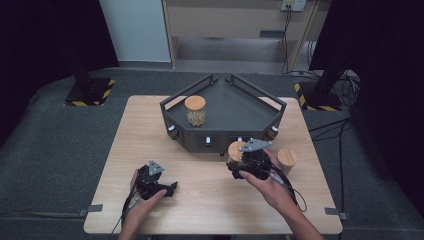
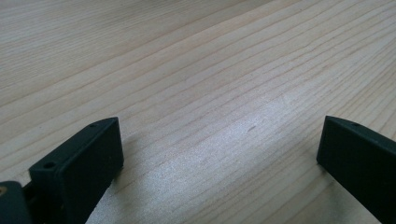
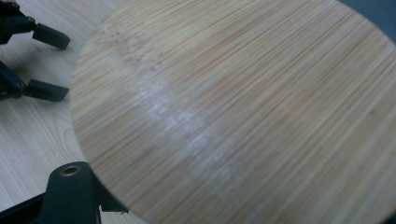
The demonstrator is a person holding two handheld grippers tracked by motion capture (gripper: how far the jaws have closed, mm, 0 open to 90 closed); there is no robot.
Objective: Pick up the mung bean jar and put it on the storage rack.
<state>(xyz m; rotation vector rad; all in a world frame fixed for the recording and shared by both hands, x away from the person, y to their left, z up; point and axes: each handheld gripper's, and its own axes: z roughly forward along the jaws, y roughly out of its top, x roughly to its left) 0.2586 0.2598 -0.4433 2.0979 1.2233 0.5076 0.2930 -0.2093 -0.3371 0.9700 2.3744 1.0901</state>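
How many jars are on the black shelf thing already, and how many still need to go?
It looks like one jar already stands on the black tray. The right gripper is at a second jar on the table, maybe taking it. A third jar waits beside it. The left gripper is open, holding nothing.

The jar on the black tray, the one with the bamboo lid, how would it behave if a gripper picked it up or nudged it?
The jar looks clear-walled and smooth, so probably rigid, somewhat slippery and breakable if it is glass. It seems filled with small pale pieces, so likely fairly heavy for its size. Standing upright on the black tray, it would probably slide when pushed low and tip when pushed near its bamboo lid.
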